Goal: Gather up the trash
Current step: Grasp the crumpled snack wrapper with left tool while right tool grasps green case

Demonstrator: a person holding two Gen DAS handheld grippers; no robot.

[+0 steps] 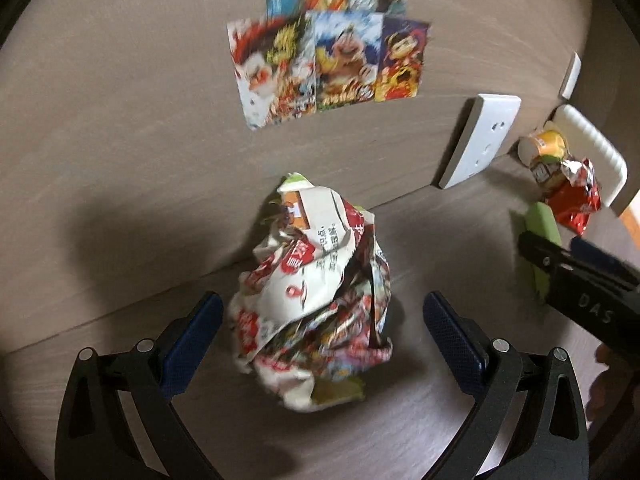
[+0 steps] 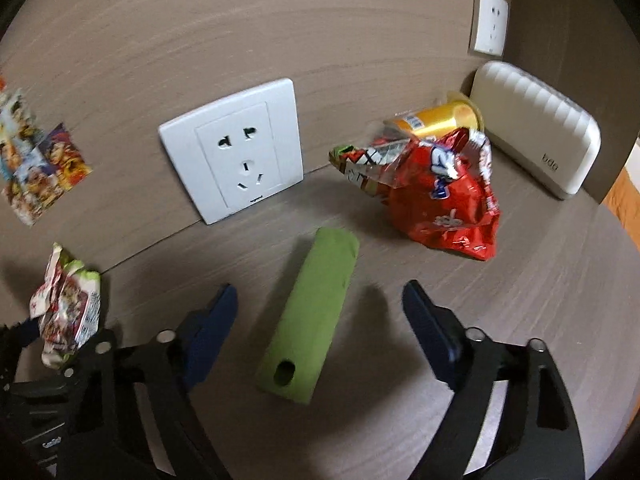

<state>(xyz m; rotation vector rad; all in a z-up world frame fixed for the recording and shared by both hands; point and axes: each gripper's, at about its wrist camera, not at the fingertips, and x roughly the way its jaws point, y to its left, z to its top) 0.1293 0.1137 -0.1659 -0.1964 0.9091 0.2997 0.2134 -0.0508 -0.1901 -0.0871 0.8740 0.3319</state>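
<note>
A crumpled white-and-red printed wrapper (image 1: 316,300) lies on the brown wood-grain tabletop (image 1: 100,360), between the wide-open fingers of my left gripper (image 1: 322,312), which do not touch it. It also shows at the left of the right wrist view (image 2: 66,304). A green rectangular block with a hole (image 2: 312,312) lies between the open fingers of my right gripper (image 2: 320,304), untouched. A crumpled red snack bag (image 2: 444,196) and a yellow can on its side (image 2: 440,118) lie further back by the wall. The right gripper appears at the right of the left wrist view (image 1: 576,276).
A wood-grain wall rises at the table's back with a white socket (image 2: 234,150), a second socket (image 2: 490,20) and colourful cartoon stickers (image 1: 328,60). A cream ribbed device (image 2: 536,128) stands at the back right. The table edge runs at the right (image 2: 616,216).
</note>
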